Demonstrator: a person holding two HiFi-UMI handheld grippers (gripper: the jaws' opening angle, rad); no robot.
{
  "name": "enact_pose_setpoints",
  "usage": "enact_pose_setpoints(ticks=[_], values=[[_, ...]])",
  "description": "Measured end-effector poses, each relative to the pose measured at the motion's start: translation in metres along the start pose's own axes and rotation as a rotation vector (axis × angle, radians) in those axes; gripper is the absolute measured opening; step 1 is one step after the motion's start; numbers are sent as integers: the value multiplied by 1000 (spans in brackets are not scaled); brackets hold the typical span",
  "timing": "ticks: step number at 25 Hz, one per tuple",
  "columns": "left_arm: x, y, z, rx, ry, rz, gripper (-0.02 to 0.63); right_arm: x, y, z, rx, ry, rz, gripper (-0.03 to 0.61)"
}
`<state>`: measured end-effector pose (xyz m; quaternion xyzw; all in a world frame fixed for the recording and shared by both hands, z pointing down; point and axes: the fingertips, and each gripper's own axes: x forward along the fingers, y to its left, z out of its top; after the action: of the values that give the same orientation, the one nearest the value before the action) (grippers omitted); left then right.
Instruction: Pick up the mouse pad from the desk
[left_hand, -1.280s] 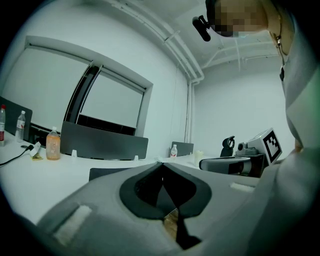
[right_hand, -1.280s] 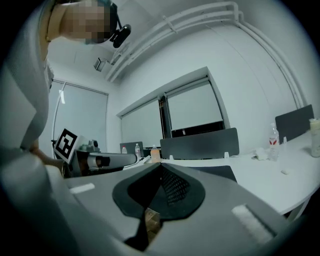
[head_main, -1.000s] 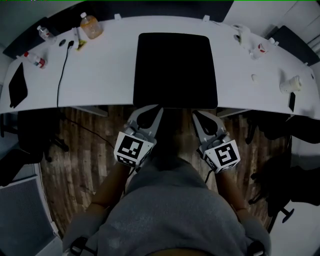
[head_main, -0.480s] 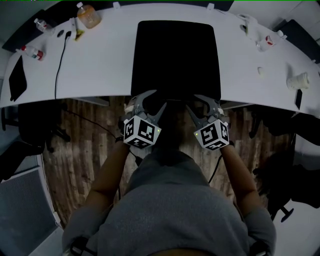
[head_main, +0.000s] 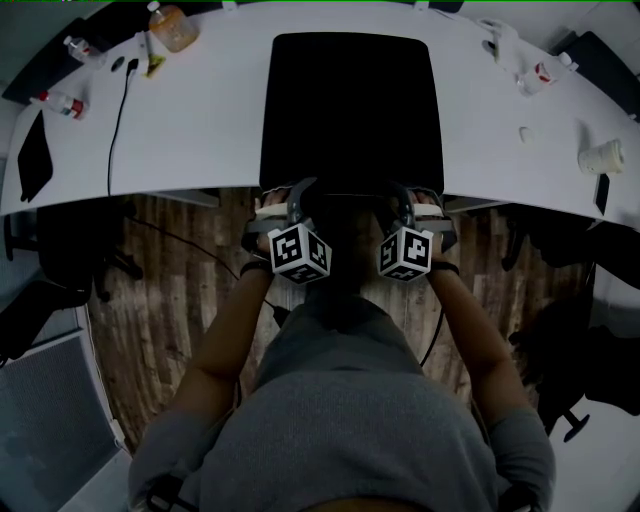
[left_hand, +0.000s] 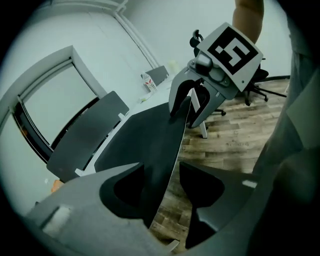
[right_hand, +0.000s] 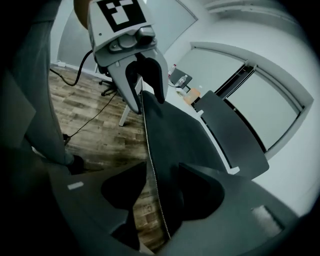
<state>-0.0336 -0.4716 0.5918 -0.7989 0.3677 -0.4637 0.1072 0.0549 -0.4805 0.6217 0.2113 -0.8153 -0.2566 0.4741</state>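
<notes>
1. The large black rectangular mouse pad (head_main: 352, 110) lies on the white curved tabletop (head_main: 190, 120), in the upper centre of the head view, and reaches the near rim.
2. That edge runs left to right, between the fingers of the left gripper (head_main: 285, 197) and of the right gripper (head_main: 410, 197) alike; neither is nearer.
3. Both pairs of fingers have just been opening and stand wide apart, pressing nothing.
4. The pad looks thin and matte.

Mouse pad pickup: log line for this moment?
phase: pre-grasp | mouse pad: flat on desk, at front edge | left gripper: jaws just opened, pad edge between, unclamped | right gripper: same
</notes>
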Motion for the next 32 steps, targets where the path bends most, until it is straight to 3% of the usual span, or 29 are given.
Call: enact_pose_setpoints(ticks=[3,5,7,11,13,14,22,24,26,30,32], values=[[11,5,-10,-6,46,33,219,10,0,-10,-16,46,-11,181],[17,5,-16,-52,64,23,224,13,-2,-12,-8,55,-28,155],[20,1,-18,-108,63,-5,164,12,-6,-12,19,45,-35,109],[18,-1,-18,-152,38,-18,147,9,-10,-11,83,14,13,88],[11,-3,-14,-189,15,-34,88,4,-11,-9,108,-2,20,55],[6,-3,-12,-215,1,-32,27,1,-13,-6,128,-15,15,30],[-48,18,6,-588,-180,13,20,-52,-37,26,316,-191,-34,18],[-64,20,14,-578,-220,28,21,-70,-45,34,376,-259,-31,18],[-76,22,22,-511,-228,88,29,-86,-53,41,420,-319,-29,18],[-85,38,36,-348,-220,290,99,-106,-69,49,408,-374,-60,18],[-82,41,40,-310,-215,313,103,-110,-71,50,408,-383,-69,18]])
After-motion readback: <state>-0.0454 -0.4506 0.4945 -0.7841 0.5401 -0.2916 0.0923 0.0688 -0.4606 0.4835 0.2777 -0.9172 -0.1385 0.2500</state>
